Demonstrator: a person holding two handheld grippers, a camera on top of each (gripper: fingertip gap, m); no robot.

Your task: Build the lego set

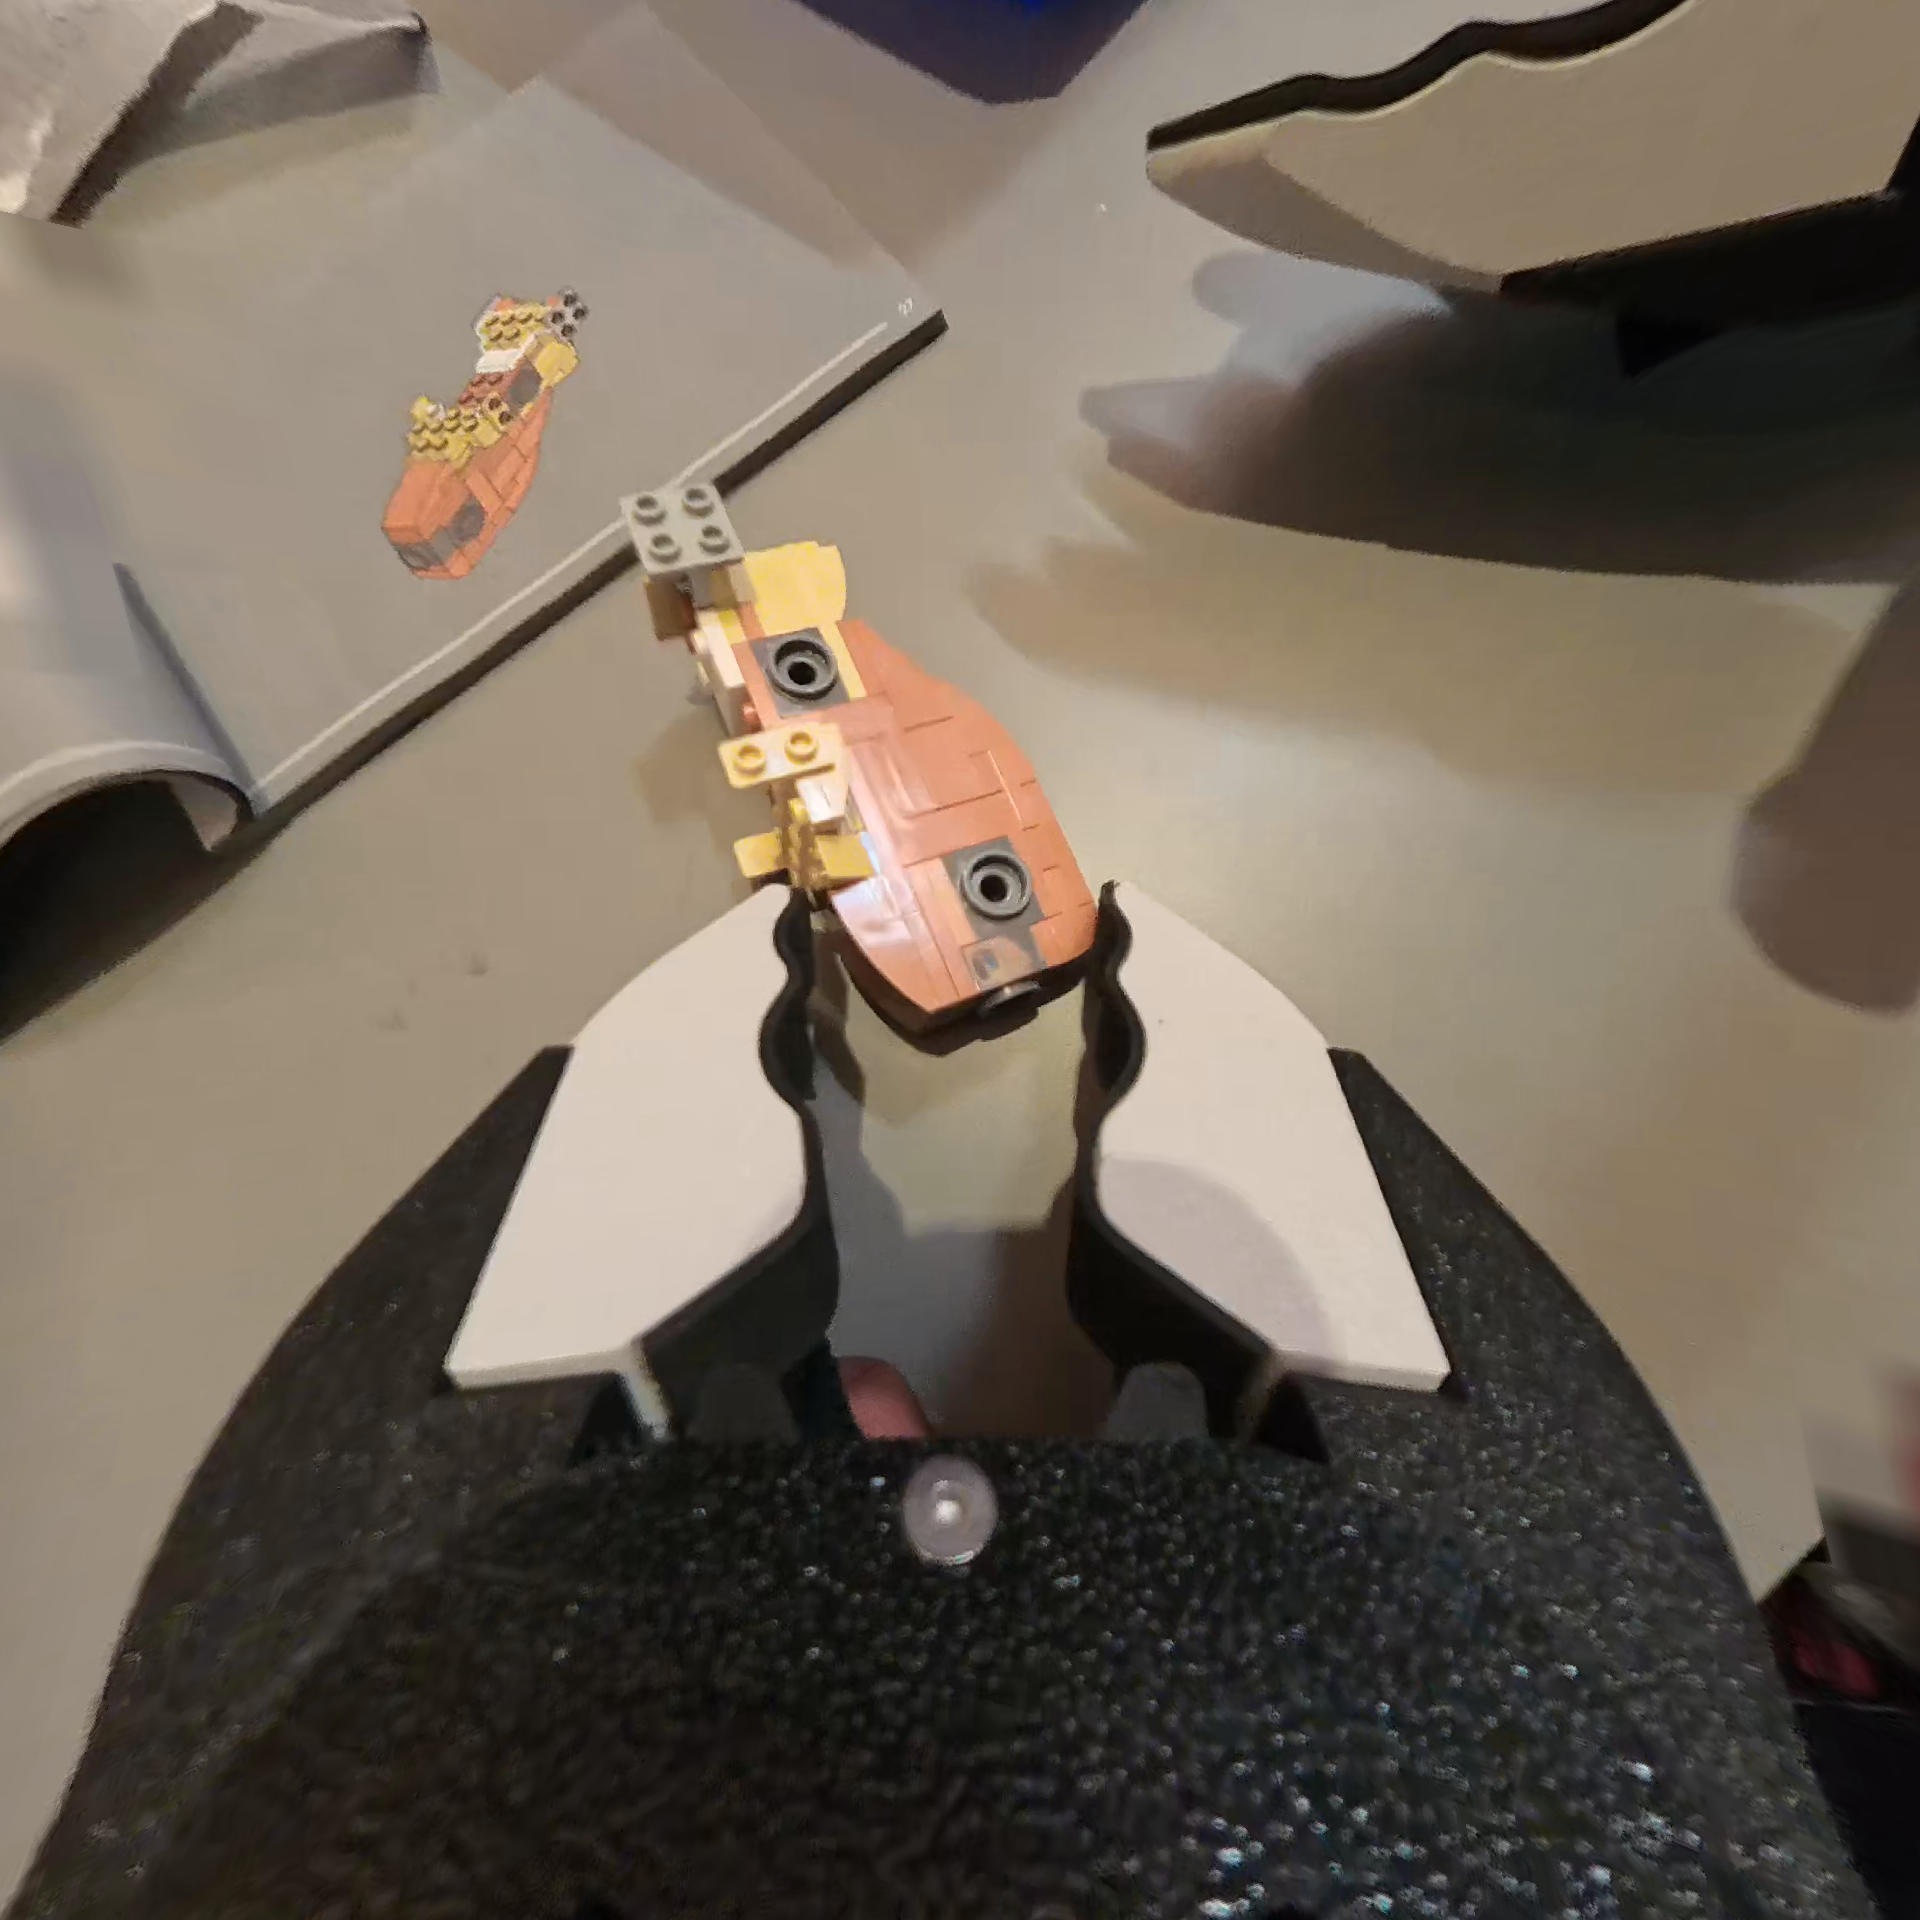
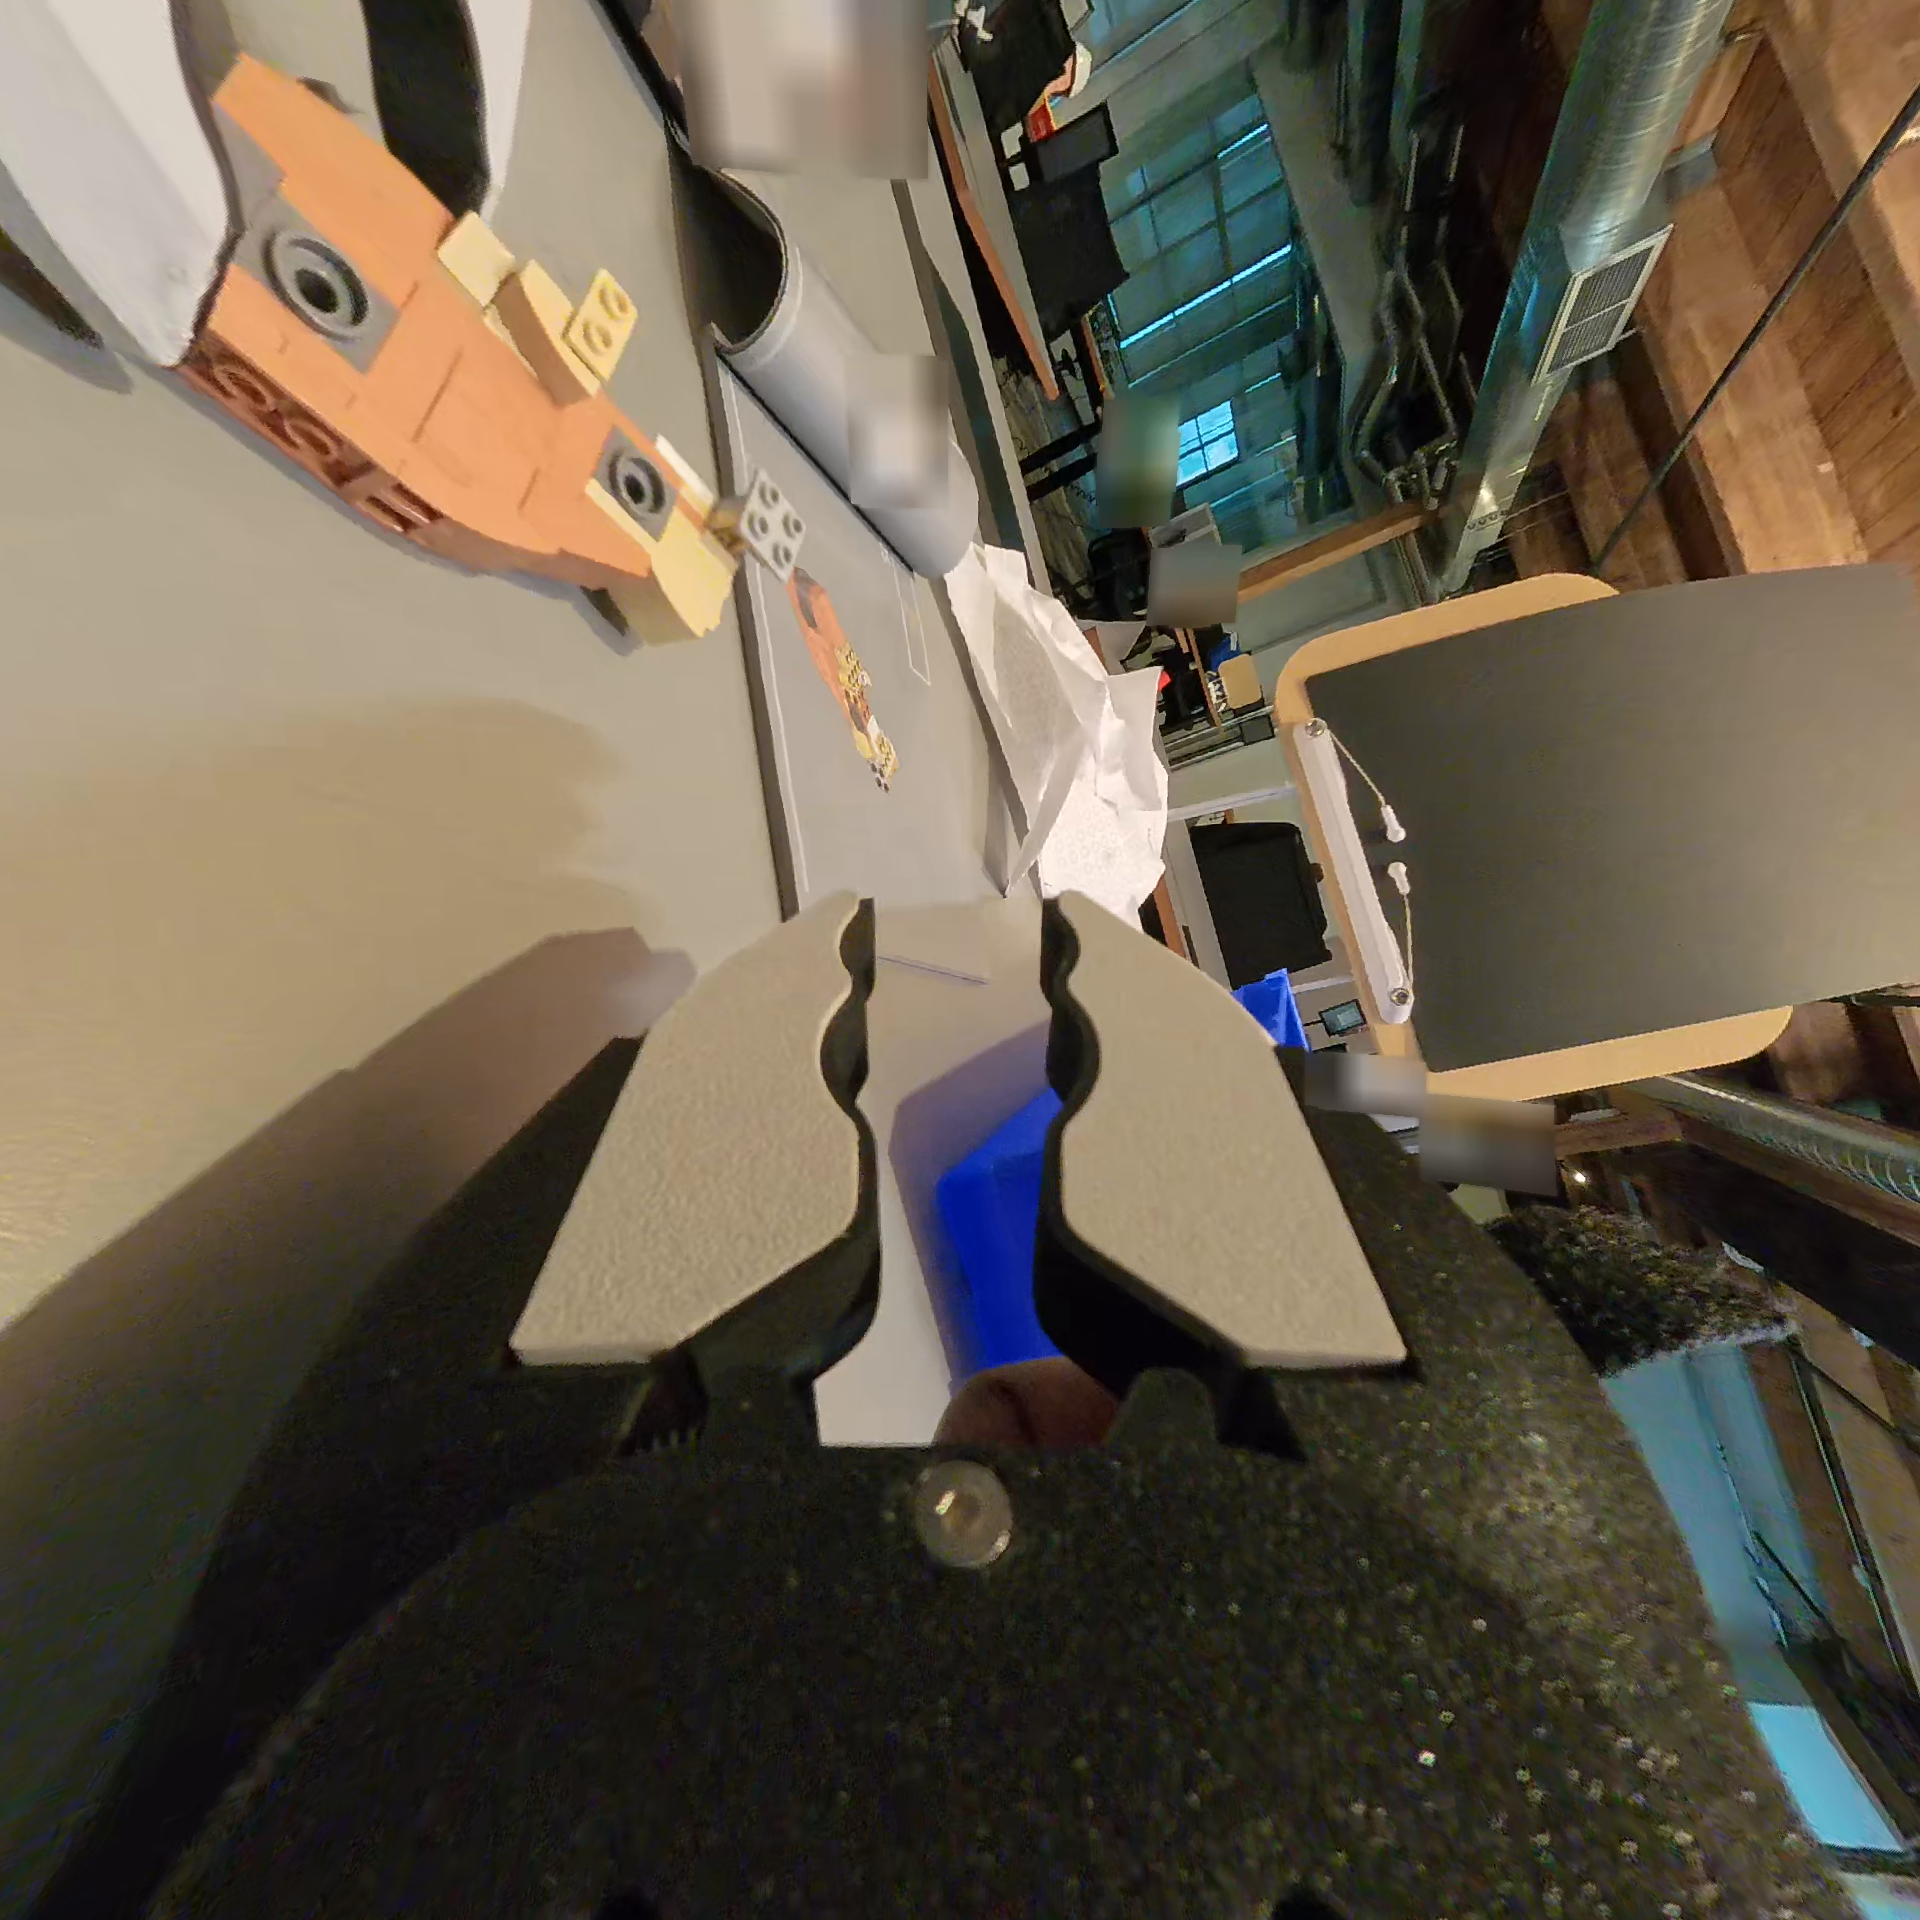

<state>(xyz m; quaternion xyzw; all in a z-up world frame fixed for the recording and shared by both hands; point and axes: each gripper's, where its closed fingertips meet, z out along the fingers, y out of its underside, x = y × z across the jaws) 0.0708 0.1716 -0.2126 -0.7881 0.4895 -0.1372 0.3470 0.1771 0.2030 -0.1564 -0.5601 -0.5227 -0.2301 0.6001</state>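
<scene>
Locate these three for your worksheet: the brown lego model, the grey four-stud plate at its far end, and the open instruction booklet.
brown lego model (image 1: 935,821), left wrist view, on its brown hull.
grey four-stud plate (image 1: 681,527), left wrist view, among its studs.
instruction booklet (image 1: 312,312), left wrist view, on the open page.

A small page number is printed in the far corner of the open booklet (image 1: 499,364), above a thin pale line; it is too small and blurry to be read; no other writing is seen on that page, only a picture of the brick model. In the right wrist view the same booklet (image 2: 883,727) is seen from the side, and no words can be made out on it; a few small signs and screens are seen far off in the room, but they are too tiny to be read.
</scene>
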